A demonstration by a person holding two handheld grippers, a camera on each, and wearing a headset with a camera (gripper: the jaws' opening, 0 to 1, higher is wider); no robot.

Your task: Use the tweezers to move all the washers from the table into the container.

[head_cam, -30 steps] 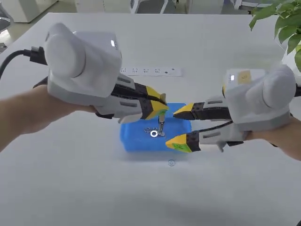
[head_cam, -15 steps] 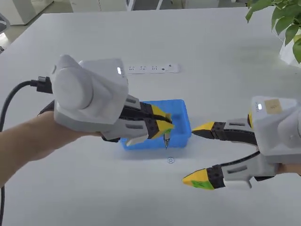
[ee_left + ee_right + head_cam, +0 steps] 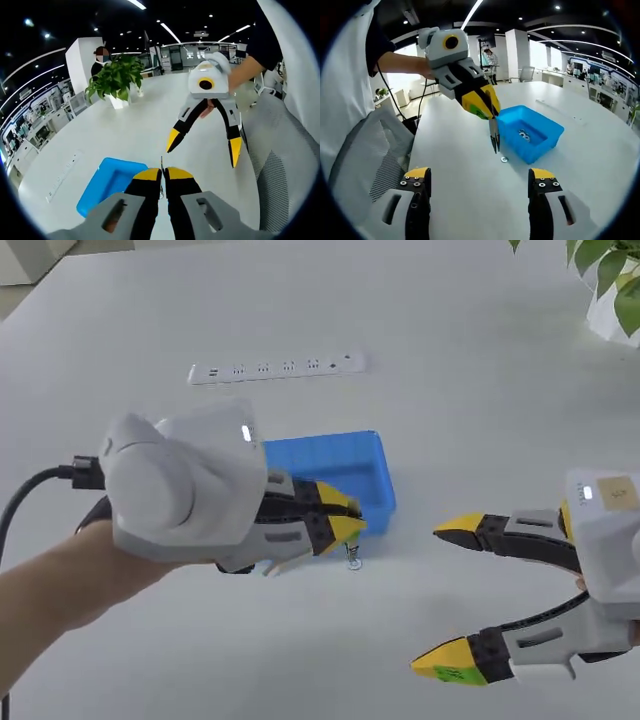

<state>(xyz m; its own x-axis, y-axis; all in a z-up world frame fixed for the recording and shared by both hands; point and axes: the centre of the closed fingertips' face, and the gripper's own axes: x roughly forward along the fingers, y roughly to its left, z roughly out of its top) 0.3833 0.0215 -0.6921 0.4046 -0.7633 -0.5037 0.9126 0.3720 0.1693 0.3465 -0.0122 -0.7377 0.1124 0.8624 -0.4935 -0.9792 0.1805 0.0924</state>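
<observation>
Left gripper (image 3: 350,525) jaws gripped tweezers (image 3: 353,552) | tips hung near washer (image 3: 504,159) on surface beside container (image 3: 322,441) | right gripper (image 3: 437,598) jaws stood wide

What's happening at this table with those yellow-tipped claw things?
A person holds a gripper in each hand. The left gripper is shut on tweezers, whose tips hang close to a washer lying on the white table beside the blue container. A few washers already lie inside it. The right gripper is open, holding nothing, off to one side.
</observation>
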